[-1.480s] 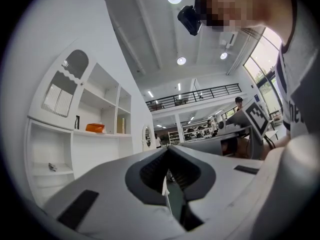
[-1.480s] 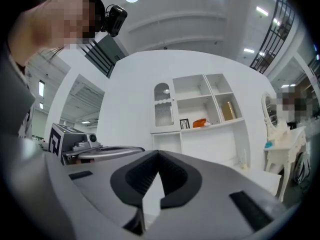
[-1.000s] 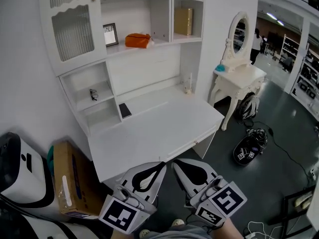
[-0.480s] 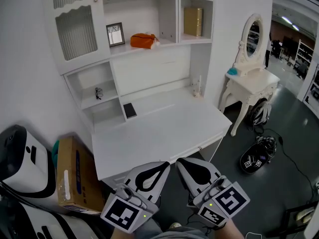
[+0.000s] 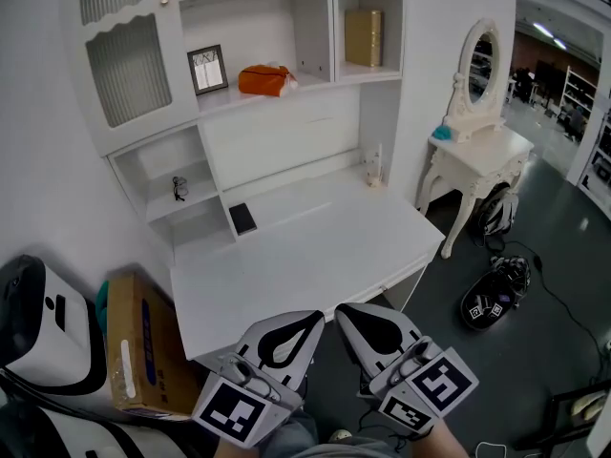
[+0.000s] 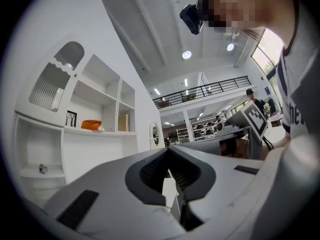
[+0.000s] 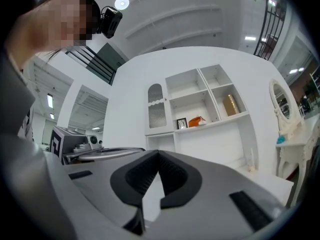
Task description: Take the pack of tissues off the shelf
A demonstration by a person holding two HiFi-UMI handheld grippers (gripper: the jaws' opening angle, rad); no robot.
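Observation:
The orange pack of tissues [image 5: 263, 79] lies on the white shelf [image 5: 286, 92] above the desk, next to a framed picture [image 5: 207, 70]. It also shows small and far off in the left gripper view as the tissues [image 6: 91, 125] and in the right gripper view as the tissues [image 7: 196, 121]. My left gripper [image 5: 312, 315] and right gripper [image 5: 340, 309] are side by side in front of the desk's near edge, well short of the shelf. Both point level at the unit. The left gripper [image 6: 168, 149] and right gripper [image 7: 158, 153] are shut with nothing between the jaws.
The white desk [image 5: 315, 256] carries a black phone [image 5: 242, 219] and a small bottle [image 5: 374, 167]. A gold box [image 5: 365, 37] fills the right cubby, and glasses [image 5: 179, 188] lie in a left one. A cardboard box [image 5: 134, 342] stands at the left, a dressing table [image 5: 477, 151] at the right.
Both grippers have come a little nearer to the desk, side by side and still shut. The tissues have not moved.

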